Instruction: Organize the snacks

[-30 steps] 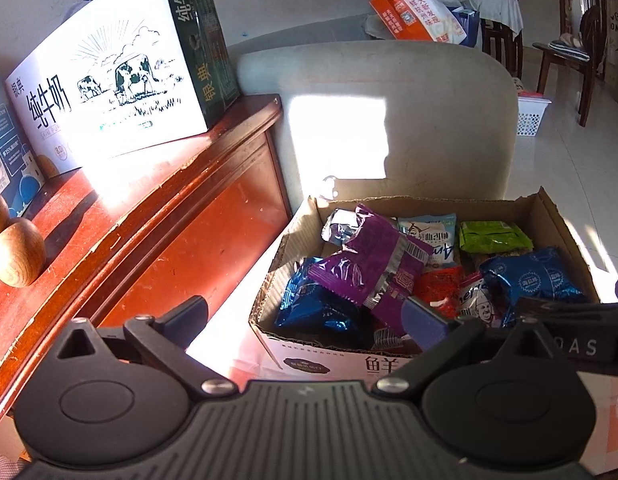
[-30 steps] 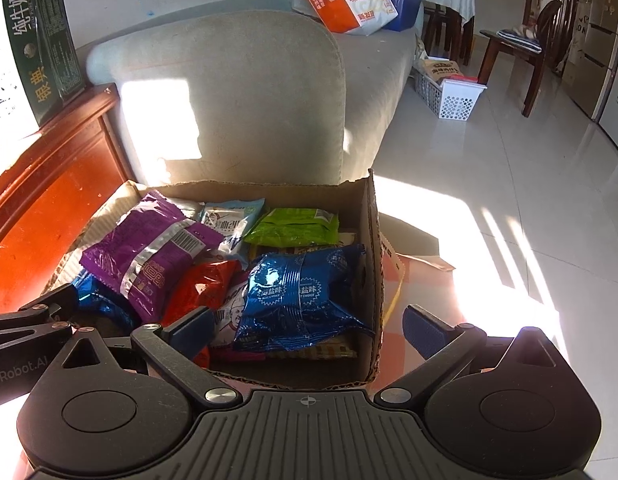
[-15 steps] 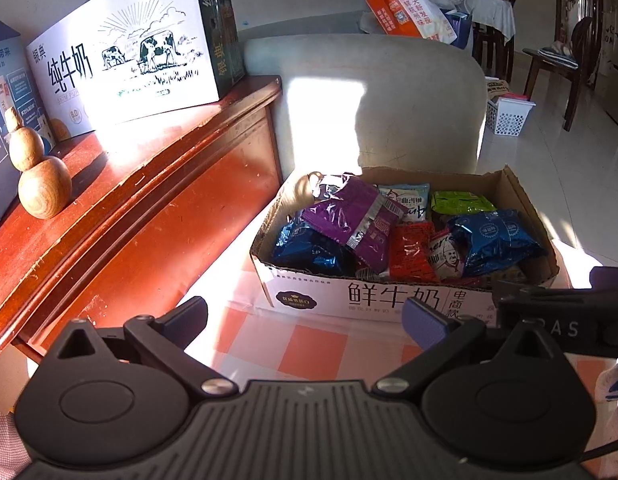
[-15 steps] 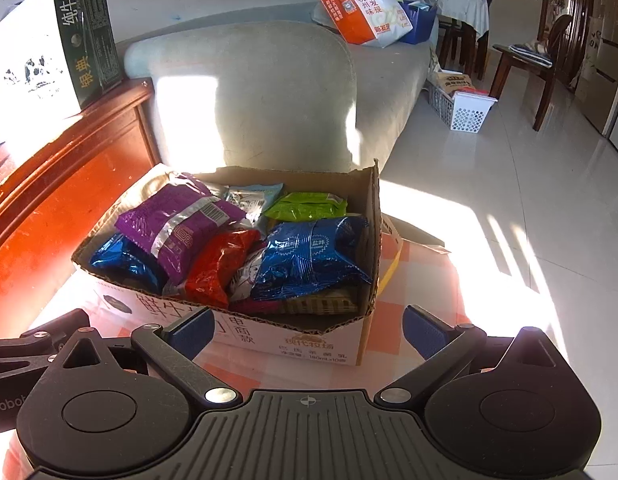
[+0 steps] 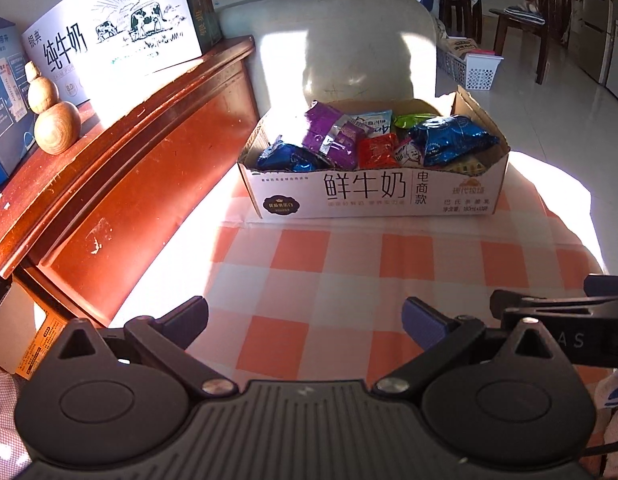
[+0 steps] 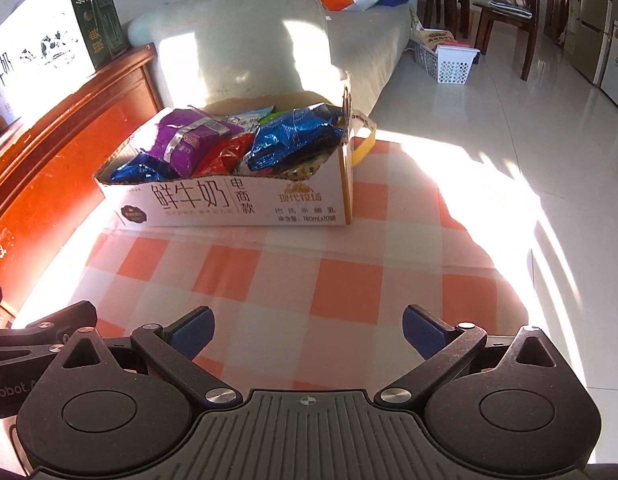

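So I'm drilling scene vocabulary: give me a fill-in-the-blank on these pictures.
1. The snack packets lie in a cardboard ____.
2. The box stands on a ____ cloth.
3. The left gripper and the right gripper are both ____.

Missing: box; checked; open

We see an open white carton [image 5: 373,194] at the far end of the checked worktop [image 5: 349,280], heaped with snack packets, purple packet [image 5: 329,136] on top left, blue packet [image 5: 453,140] at right, red packet [image 5: 379,152] between them
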